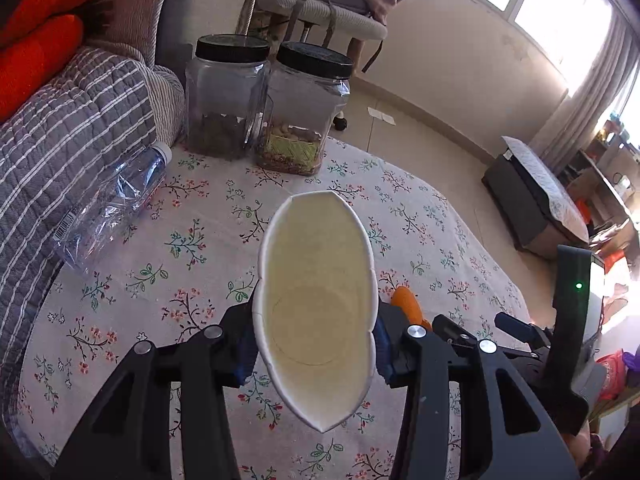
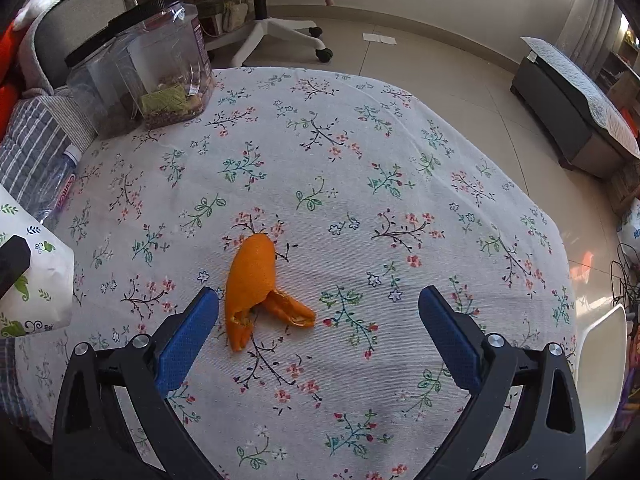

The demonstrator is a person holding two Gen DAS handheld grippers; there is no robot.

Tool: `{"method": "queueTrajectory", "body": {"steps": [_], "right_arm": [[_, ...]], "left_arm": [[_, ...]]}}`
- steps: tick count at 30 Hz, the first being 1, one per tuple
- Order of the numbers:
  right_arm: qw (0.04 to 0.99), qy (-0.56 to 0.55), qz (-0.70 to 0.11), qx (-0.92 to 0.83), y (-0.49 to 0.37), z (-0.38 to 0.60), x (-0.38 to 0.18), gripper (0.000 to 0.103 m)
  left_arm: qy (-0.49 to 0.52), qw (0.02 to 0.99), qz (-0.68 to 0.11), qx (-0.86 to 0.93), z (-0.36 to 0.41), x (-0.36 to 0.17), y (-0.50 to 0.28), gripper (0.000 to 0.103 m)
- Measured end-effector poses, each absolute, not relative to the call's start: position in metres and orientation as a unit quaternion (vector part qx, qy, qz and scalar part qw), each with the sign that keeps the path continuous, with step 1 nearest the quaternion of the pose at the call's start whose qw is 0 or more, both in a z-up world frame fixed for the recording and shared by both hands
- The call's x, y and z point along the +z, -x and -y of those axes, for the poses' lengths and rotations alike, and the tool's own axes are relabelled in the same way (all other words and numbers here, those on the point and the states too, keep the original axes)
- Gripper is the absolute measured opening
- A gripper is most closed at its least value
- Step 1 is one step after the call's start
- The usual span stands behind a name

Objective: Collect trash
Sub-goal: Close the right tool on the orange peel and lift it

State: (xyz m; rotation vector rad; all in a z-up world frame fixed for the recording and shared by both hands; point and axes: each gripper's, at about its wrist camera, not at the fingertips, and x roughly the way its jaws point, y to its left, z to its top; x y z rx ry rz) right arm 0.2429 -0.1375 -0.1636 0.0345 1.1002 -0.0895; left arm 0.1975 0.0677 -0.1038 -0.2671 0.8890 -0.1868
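Observation:
My left gripper (image 1: 314, 344) is shut on a white paper cup (image 1: 316, 300), squeezing its rim into a long oval; the cup's inside is empty. The cup's flower-printed outside shows at the left edge (image 2: 36, 280) of the right wrist view. An orange peel (image 2: 256, 284) lies on the flowered tablecloth (image 2: 400, 140). My right gripper (image 2: 319, 296) hangs open just above the cloth, the peel beside its left fingertip (image 2: 208, 300) and inside the gap. The peel (image 1: 408, 304) peeks out right of the cup in the left wrist view. A crushed clear plastic bottle (image 1: 112, 204) lies at the table's left edge.
Two clear jars with black lids (image 1: 228, 96) (image 1: 304, 112) stand at the table's far side. A striped grey quilt (image 1: 60, 140) and a sofa lie to the left. A white chair (image 2: 600, 360) stands at the right, an office chair (image 2: 276, 28) beyond the table.

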Motion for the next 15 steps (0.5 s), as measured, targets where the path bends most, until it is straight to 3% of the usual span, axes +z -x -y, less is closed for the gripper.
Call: {"method": "queueTrajectory", "body": {"steps": [3, 8, 12, 15], "right_arm": [[0.84, -0.008, -0.541, -0.039, -0.256, 0.12, -0.175, 0.09], [0.82, -0.016, -0.571, -0.031, -0.268, 0.109, -0.194, 0.066], [0.822, -0.02, -0.568, -0.038, -0.27, 0.107, -0.198, 0.063], [0.826, -0.014, -0.562, -0.04, -0.268, 0.104, -0.196, 0.044]], "left_arm": [[0.14, 0.888, -0.428, -0.091, -0.076, -0.102, -0.199, 0.046], [0.158, 0.881, -0.435, -0.099, -0.083, -0.103, -0.2, 0.046], [0.172, 0.875, -0.44, -0.105, -0.085, -0.104, -0.201, 0.046], [0.173, 0.873, -0.443, -0.108, -0.085, -0.104, -0.202, 0.046]]}}
